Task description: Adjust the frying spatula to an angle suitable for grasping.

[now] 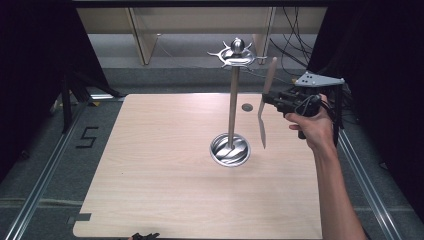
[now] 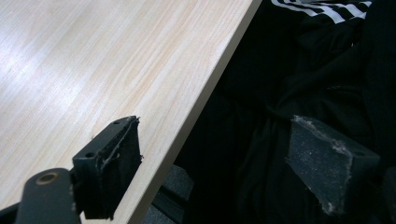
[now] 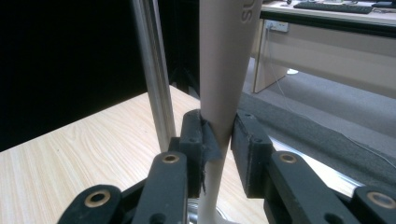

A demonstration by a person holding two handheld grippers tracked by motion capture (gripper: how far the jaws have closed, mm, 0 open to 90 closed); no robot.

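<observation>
A metal utensil stand rises from mid-table: a round base (image 1: 229,149), a thin pole (image 1: 233,105) and a ring of hooks at the top (image 1: 236,54). My right gripper (image 1: 267,98) is held up to the right of the pole, shut on a long beige utensil (image 1: 265,95) that stands nearly upright, its top end near hook height. In the right gripper view the pads (image 3: 218,140) clamp the utensil's narrow neck (image 3: 224,70), with the pole (image 3: 153,70) just behind to the left. My left gripper (image 2: 215,158) is open with nothing between its pads, low at the table's near edge (image 1: 145,235).
The light wooden table (image 1: 165,165) carries a small dark round mark (image 1: 247,107) behind the stand. Metal frame rails (image 1: 40,185) run along both sides. Dark clothing with white stripes (image 2: 327,9) hangs past the table edge (image 2: 196,116). Desks and cables lie beyond the far side.
</observation>
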